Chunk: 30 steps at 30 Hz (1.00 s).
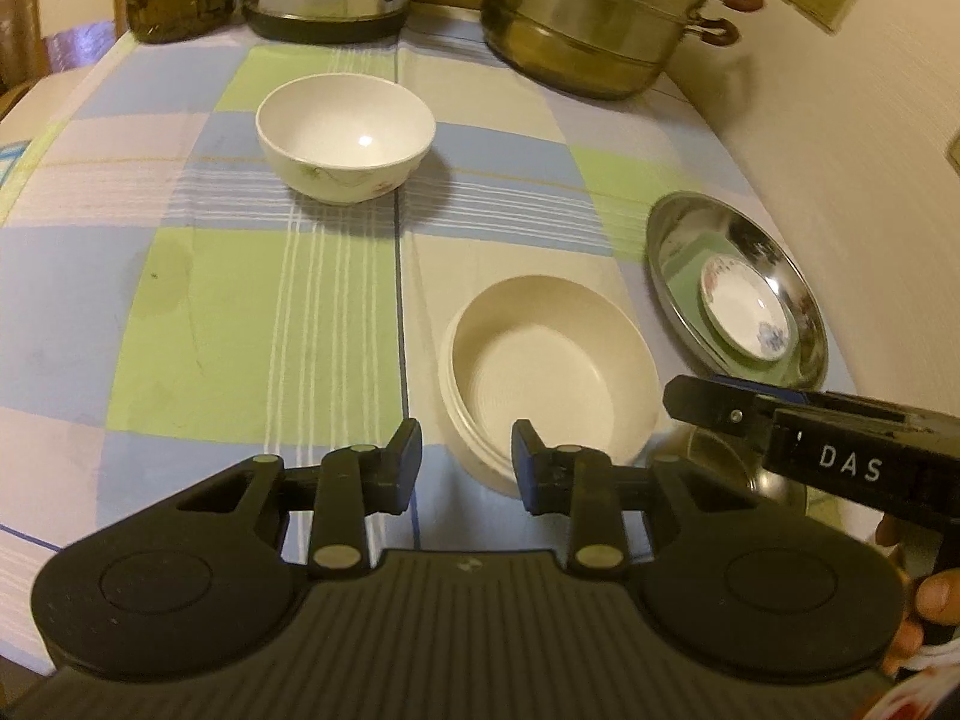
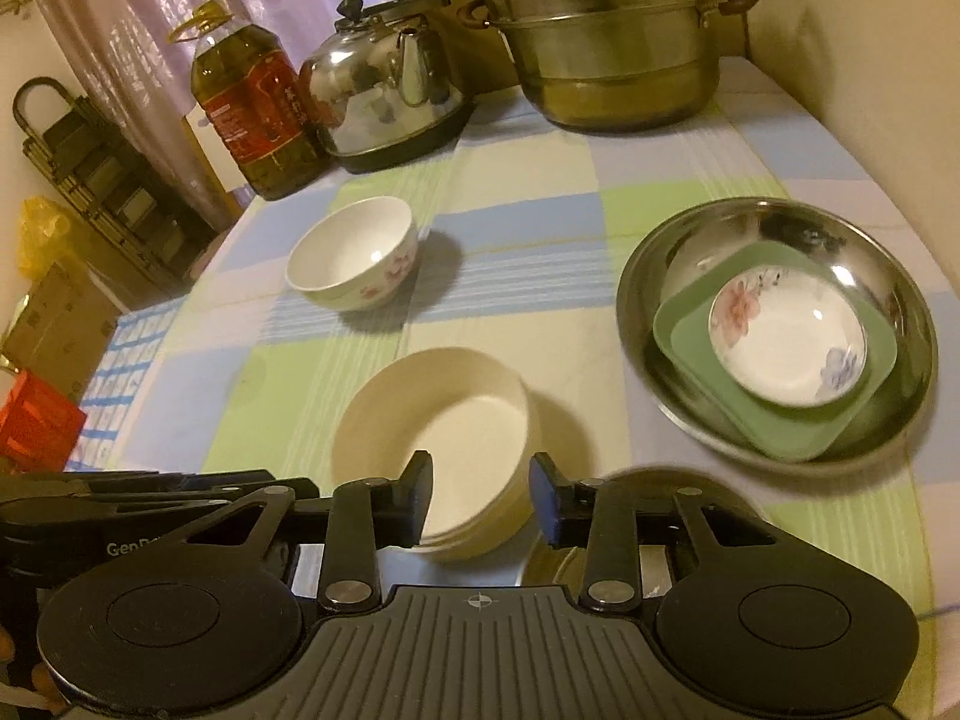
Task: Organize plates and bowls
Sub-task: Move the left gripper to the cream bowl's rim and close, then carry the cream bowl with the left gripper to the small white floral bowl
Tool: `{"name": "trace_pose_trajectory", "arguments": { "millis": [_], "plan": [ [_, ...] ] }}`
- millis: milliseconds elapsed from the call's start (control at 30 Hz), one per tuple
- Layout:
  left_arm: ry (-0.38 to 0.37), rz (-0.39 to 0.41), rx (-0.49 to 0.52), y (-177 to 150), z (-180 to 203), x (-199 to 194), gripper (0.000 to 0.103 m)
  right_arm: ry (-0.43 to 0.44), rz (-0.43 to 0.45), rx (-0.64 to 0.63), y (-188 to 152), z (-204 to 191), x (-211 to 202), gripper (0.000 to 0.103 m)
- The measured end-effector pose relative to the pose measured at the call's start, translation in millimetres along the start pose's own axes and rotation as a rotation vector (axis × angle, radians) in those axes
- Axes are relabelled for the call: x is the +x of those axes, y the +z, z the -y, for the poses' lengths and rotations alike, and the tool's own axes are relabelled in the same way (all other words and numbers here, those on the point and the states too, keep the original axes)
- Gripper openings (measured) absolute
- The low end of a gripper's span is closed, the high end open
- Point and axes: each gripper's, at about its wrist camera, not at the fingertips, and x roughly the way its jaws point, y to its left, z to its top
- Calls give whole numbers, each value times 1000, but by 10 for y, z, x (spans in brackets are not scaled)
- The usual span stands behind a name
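1. The checked tablecloth [image 2: 540, 222] in blue, green and lilac covered the table; its left edge dropped away toward a floor crowded with boxes, and a pale wall closed the right side.
2. A cream ribbed plastic bowl [image 2: 444, 438] sat near the front, apparently the top of a small nested stack, though the blur made the count unclear.
3. The right gripper [image 2: 480, 498] straddled that bowl's near rim, one finger inside and one outside. No earlier view was at hand. The gap was narrow, but whether the pads pressed the wall I could not tell.
4. The left gripper [image 1: 465, 468] hovered just left of the same cream bowl [image 1: 549, 360], fingers set narrow with nothing between them.
5. A white ceramic bowl with floral print [image 1: 346, 135] stood alone further back, with bare cloth all round it.
6. To the right, near the wall, a round stainless steel basin [image 2: 648, 276] held a green square plate [image 2: 798, 438] and, on that, a small white flowered saucer [image 2: 786, 348].
7. Along the back edge stood an oil bottle [image 2: 252, 108], a steel kettle [image 2: 384, 96] and a stacked steel steamer pot [image 2: 606, 54], leaving the middle strip open.
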Motion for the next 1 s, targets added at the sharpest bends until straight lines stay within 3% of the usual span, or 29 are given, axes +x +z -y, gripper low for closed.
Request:
{"name": "trace_pose_trajectory", "arguments": {
  "millis": [467, 733, 1000],
  "plan": [
    [52, -4, -45, 7, 137, 265, 26, 18, -74, -68, 97, 181, 370, 23],
    [99, 3, -50, -6, 155, 328, 16, 48, -97, -69, 103, 250, 442, 17],
    [106, 11, -42, 4, 169, 344, 15, 50, -98, -86, 110, 257, 445, 16]
  ]
}}
